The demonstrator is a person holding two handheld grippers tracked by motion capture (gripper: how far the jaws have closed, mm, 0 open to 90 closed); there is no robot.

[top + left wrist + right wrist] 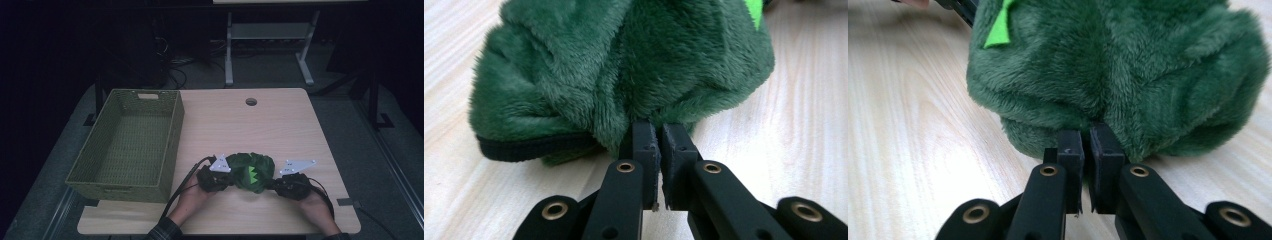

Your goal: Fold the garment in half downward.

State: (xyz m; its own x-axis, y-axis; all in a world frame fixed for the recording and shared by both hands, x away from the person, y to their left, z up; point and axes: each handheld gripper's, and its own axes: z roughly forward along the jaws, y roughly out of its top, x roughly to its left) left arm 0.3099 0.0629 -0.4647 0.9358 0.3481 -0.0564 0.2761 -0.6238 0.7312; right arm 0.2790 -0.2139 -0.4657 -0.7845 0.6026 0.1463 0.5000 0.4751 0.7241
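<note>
The plush cloth is dark green with a bright lime zigzag patch and a black hem. The woven basket is olive green. The counter is pale wood grain. Both claws are black.

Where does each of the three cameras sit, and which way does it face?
High view: above the person's side, looking forward and down at table, basket, both hands.
Left gripper view: on left gripper, facing green plush fabric; jaws pinch it.
Right gripper view: on right gripper, likewise.
All share the fabric.
</note>
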